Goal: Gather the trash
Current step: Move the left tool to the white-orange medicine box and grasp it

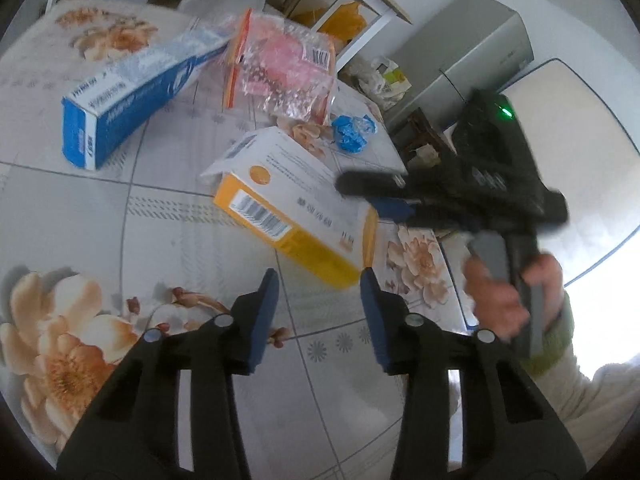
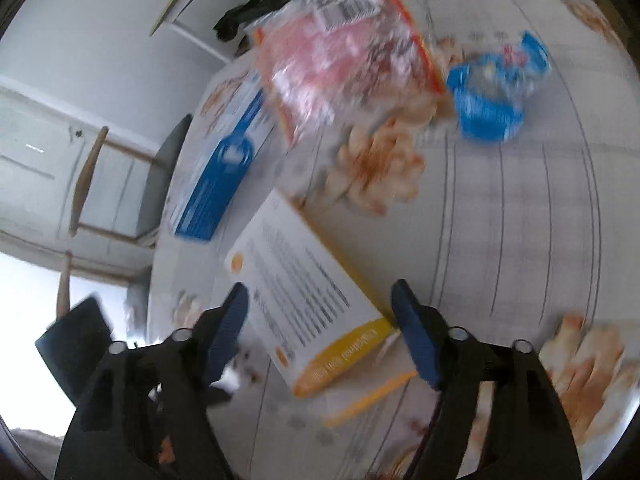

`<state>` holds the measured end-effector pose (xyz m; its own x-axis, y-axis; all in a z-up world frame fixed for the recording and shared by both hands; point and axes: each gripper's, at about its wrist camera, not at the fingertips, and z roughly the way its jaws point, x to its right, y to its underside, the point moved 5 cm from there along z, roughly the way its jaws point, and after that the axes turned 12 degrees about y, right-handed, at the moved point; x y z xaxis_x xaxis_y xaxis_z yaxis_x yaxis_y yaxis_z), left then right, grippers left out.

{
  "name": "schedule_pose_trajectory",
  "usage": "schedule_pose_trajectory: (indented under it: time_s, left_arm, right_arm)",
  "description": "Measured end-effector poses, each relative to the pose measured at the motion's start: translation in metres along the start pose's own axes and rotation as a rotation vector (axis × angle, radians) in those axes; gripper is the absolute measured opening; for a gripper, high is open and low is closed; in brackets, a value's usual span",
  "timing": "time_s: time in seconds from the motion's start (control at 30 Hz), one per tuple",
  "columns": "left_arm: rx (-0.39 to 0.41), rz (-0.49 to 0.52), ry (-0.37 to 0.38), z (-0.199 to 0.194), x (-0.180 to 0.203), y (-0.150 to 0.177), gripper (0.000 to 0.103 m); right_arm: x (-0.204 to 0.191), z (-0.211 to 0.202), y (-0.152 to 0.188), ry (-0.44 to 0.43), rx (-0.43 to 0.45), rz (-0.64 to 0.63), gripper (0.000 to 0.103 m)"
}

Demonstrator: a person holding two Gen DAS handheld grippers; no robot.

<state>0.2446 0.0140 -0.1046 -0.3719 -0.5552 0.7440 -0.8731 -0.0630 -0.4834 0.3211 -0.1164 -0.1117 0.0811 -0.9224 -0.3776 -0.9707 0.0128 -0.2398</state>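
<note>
A white and yellow carton [image 1: 292, 208] lies flat on the flowered tablecloth [image 1: 100, 232]. My left gripper [image 1: 320, 280] is open, and the carton's near yellow end sits just ahead of its blue fingertips, with nothing pressed. From the right, a hand [image 1: 504, 300] brings my right gripper [image 1: 380, 196] to the carton's far side. In the blurred right wrist view the carton [image 2: 304, 308] lies between the right gripper's [image 2: 320, 292] spread fingers, with small gaps at both pads. A blue carton [image 1: 132, 96], a pink plastic packet [image 1: 280, 68] and a crumpled blue wrapper [image 1: 352, 132] lie further back.
A grey cabinet [image 1: 460, 60] and a white shelf frame [image 1: 360, 40] stand beyond the table's far edge. A wooden chair [image 2: 92, 184] stands beside the table. The blue carton [image 2: 224, 168], pink packet [image 2: 344, 52] and blue wrapper [image 2: 492, 96] also show from the right.
</note>
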Motion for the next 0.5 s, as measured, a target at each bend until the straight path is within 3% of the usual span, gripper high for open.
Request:
schedule_pose_trajectory:
  time_s: [0.17, 0.37, 0.5]
  left_arm:
    - [-0.022, -0.012, 0.029, 0.007, 0.001, 0.003, 0.037]
    - [-0.04, -0.018, 0.01, 0.006, 0.001, 0.007, 0.037]
    - [-0.074, -0.031, 0.037, -0.002, 0.003, 0.017, 0.037]
  right_arm:
    - [0.001, 0.008, 0.029, -0.068, -0.041, 0.047, 0.047]
    - [0.008, 0.006, 0.057, -0.161, -0.053, 0.123, 0.044]
    - [0.009, 0.003, 0.081, -0.204, -0.072, 0.159, 0.044]
